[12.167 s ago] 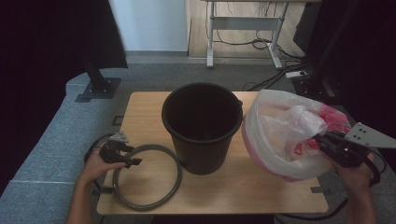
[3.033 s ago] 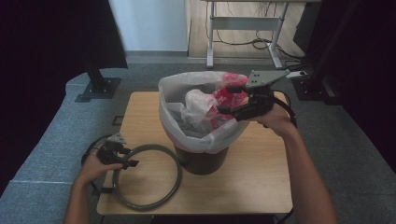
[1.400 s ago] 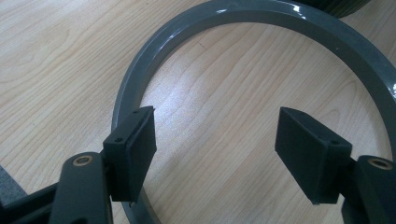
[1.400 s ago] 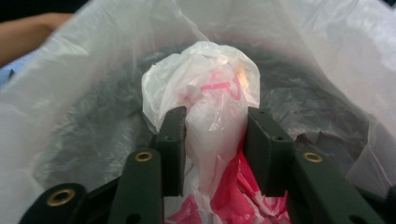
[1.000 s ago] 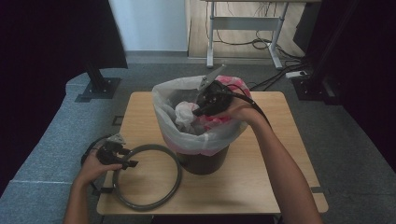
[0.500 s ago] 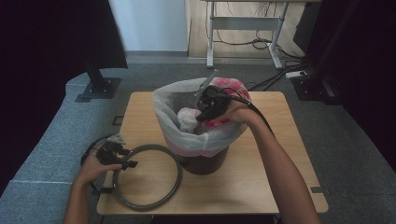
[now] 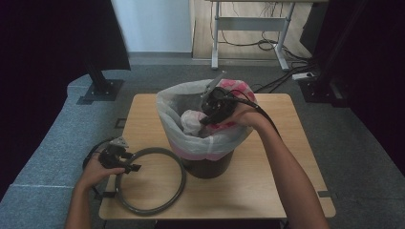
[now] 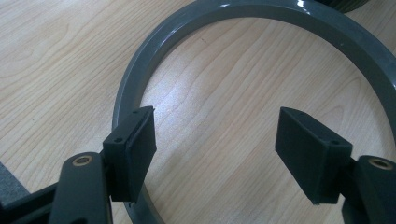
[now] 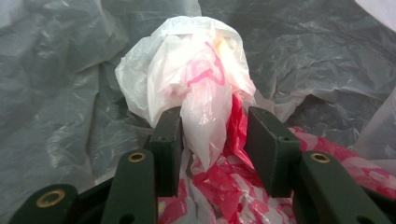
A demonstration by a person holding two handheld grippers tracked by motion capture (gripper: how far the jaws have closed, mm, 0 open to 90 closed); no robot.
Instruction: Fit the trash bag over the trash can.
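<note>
A black bucket [image 7: 207, 168] stands mid-table, lined with a white plastic bag [image 7: 188, 138] printed in red. My right gripper [image 7: 206, 119] reaches into the bucket's mouth. Its jaws have just been opening, and in the right gripper view a bunched wad of the bag [image 9: 196, 70] rises between them, with the gripper [image 9: 212, 140] loose around it. At the table's left lies a grey ring [image 7: 177, 188]. My left gripper [image 7: 130, 164] rests at the ring's edge, open, and in the left gripper view the ring [image 8: 140, 70] passes under one jaw of the gripper [image 8: 215, 140].
The wooden table [image 7: 267, 191] has bare room to the right of and in front of the bucket. On the floor beyond it stand a desk frame [image 7: 248, 28] and a black stand base [image 7: 100, 90], and cables [image 7: 296, 76] lie there.
The bag has gone from the table's right side into the bucket. In the last second my right gripper sank a little into the bag's mouth and its jaws spread. The left hand kept still.
</note>
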